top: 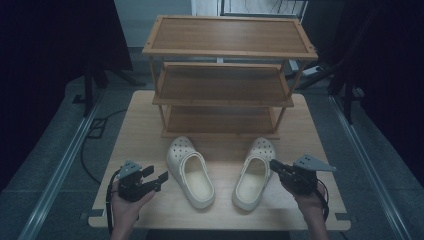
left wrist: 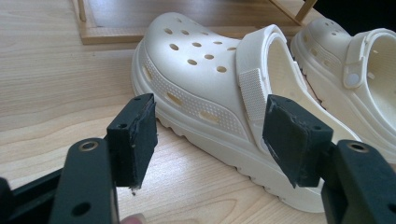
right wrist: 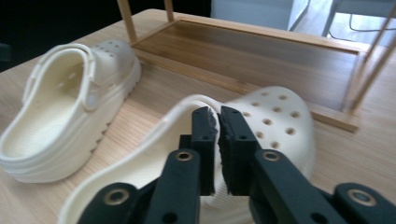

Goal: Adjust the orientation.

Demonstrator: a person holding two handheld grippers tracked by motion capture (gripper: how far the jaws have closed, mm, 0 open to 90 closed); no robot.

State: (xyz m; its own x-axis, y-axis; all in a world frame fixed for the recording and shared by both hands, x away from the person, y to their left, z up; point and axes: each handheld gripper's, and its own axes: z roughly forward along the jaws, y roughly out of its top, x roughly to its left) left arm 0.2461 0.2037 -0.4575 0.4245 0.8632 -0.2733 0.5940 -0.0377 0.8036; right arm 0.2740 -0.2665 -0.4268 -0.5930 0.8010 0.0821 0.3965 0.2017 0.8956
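Table [top: 145, 125] seen from the high view, bearing a three-tier rack [top: 225, 75] at its far side and two cream clogs in front of it, toes toward the rack. Left clog [top: 191, 171] lies near the left gripper [top: 161, 178], whose jaws stand apart and hold nothing. Right gripper [top: 274, 165] sits at the heel rim of the right clog [top: 254, 174].

Left gripper view: left gripper [left wrist: 210, 135] wide open, the left clog [left wrist: 201, 88] just beyond its jaws, side on, strap folded forward; the right clog [left wrist: 355, 70] behind it, the rack's base [left wrist: 121, 32] farther off.

Right gripper view: right gripper [right wrist: 218, 122] with jaws brought together, over the right clog's [right wrist: 275, 126] heel strap; whether they pinch it cannot be told. Left clog [right wrist: 70, 107] lies apart, rack [right wrist: 252, 51] beyond.
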